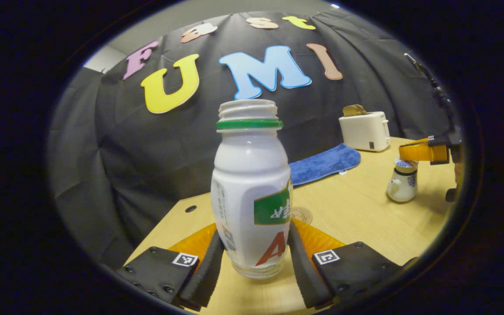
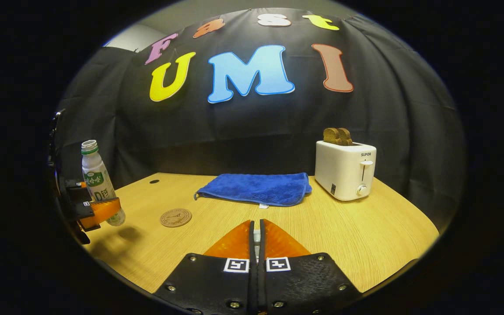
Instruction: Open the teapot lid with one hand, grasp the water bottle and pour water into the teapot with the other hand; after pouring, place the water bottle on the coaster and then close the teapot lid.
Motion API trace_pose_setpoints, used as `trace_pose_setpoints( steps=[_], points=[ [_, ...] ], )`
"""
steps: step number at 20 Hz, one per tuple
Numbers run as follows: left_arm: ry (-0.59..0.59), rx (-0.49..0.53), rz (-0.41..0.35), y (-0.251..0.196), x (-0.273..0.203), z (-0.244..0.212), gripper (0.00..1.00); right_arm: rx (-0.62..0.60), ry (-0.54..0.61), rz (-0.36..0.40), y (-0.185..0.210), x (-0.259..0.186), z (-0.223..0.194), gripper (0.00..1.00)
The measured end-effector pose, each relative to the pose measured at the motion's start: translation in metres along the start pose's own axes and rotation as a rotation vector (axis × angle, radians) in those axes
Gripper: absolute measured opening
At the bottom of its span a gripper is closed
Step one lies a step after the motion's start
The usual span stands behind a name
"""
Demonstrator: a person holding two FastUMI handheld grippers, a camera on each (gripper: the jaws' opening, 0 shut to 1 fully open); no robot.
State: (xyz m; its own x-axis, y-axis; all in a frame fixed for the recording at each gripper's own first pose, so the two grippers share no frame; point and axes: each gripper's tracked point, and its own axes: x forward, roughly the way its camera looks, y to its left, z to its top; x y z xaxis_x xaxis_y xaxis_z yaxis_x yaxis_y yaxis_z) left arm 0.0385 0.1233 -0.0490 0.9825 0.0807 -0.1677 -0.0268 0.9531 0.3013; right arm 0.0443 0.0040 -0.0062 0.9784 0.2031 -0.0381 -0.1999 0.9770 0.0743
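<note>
In the left gripper view, your left gripper (image 1: 256, 258) is pinching the uncapped bottle (image 1: 252, 192) upright at center frame, lifted off the table (image 1: 357, 218); the coaster (image 1: 301, 215) is lying just behind it, and the teapot (image 1: 403, 180) is standing at right under your right gripper (image 1: 422, 152). In the right gripper view, your right gripper's fingers (image 2: 239, 240) are pressing together on something small and pale at bottom center; the bottle (image 2: 99, 181) is hanging at far left, the coaster (image 2: 176, 217) lying near it.
</note>
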Motion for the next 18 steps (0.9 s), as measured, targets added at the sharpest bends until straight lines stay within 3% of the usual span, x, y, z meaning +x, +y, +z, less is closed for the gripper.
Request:
trace_pose_setpoints(
  steps=[6, 10, 18],
  points=[
    [0.009, -0.039, -0.012, 0.0, 0.002, -0.006, 0.75, 0.006, 0.011, -0.008, -0.004, 0.002, -0.005, 0.0],
    [0.002, -0.043, -0.013, 0.0, 0.001, -0.002, 0.87, 0.008, 0.022, -0.004, -0.003, 0.003, -0.01, 0.0],
    [0.003, -0.062, -0.022, -0.002, 0.0, 0.003, 0.87, -0.009, 0.015, 0.0, -0.002, 0.003, -0.016, 0.0]
  ],
)
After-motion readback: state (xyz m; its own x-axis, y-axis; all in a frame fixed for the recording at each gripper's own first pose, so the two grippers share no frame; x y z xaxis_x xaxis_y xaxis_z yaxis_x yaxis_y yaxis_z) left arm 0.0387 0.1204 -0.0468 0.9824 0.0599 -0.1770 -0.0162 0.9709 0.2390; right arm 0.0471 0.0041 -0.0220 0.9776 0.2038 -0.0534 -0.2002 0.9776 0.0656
